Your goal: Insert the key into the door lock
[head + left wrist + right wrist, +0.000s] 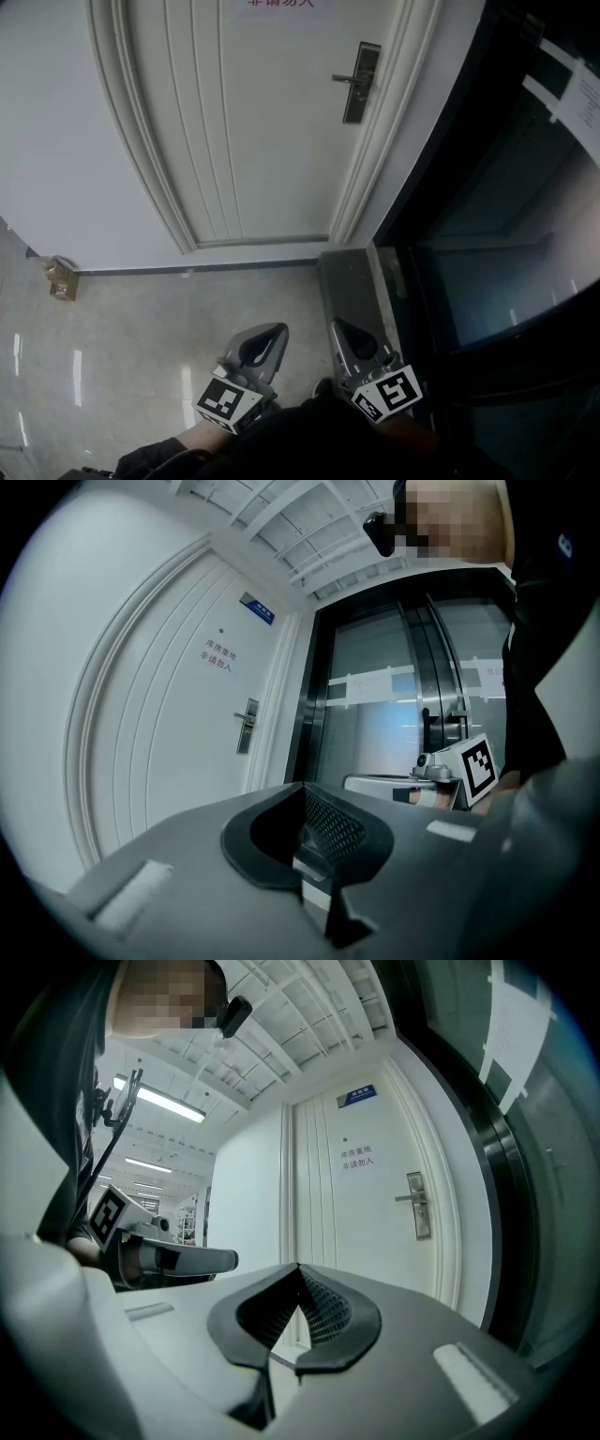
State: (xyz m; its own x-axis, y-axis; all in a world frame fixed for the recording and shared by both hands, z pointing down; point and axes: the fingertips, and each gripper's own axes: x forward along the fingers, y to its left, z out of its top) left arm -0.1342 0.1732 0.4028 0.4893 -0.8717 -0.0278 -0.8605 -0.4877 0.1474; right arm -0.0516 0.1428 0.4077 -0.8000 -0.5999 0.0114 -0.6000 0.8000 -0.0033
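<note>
Ahead and well up the head view, the door lock (pixel 360 82) is a dark upright plate with its lever reaching left, set at the right edge of the white door (pixel 234 141). Both tools are low in the picture, well apart from the lock and pointing toward the door. The right tool (pixel 337 325) lies more directly under the lock than the left tool (pixel 277 330), so I judge it the nearer. Pale glossy floor (pixel 141 337) runs up to the door, and dark glass panels (pixel 506 234) stand at the right.

Left gripper view: the jaws meet at their tips. A pale sliver low between them may be the key, but I cannot tell. The lock (pixel 247 726) is ahead and to the left.

Right gripper view: the jaws are closed, with nothing surely held. The lock (pixel 417 1206) is ahead, up and to the right. A hallway with strip lights (pixel 169 1105) opens at the left.
</note>
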